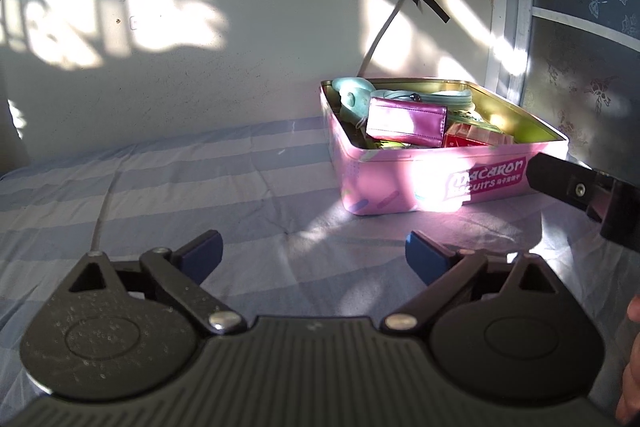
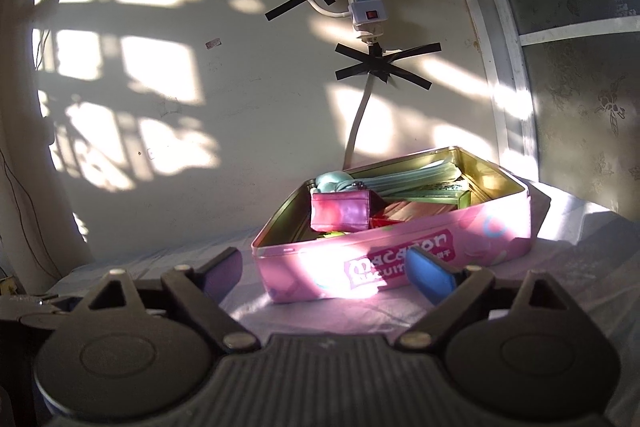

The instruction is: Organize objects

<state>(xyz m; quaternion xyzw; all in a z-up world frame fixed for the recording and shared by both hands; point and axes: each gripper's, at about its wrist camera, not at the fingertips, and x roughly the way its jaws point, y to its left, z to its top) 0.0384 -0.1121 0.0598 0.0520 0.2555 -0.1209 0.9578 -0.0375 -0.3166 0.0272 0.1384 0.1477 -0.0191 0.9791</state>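
With both the left claw [image 1: 314, 253] and right claw [image 2: 332, 271] spread wide and empty before the pink tin [image 1: 400, 183], apparently fully packed, each should back away without nudging its wall.

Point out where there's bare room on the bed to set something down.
The striped sheet lies bare between the wall and the left gripper, left of the pink tin. Bare too in front of the tin. The tin itself is crowded: purple pouch, teal items, red box.
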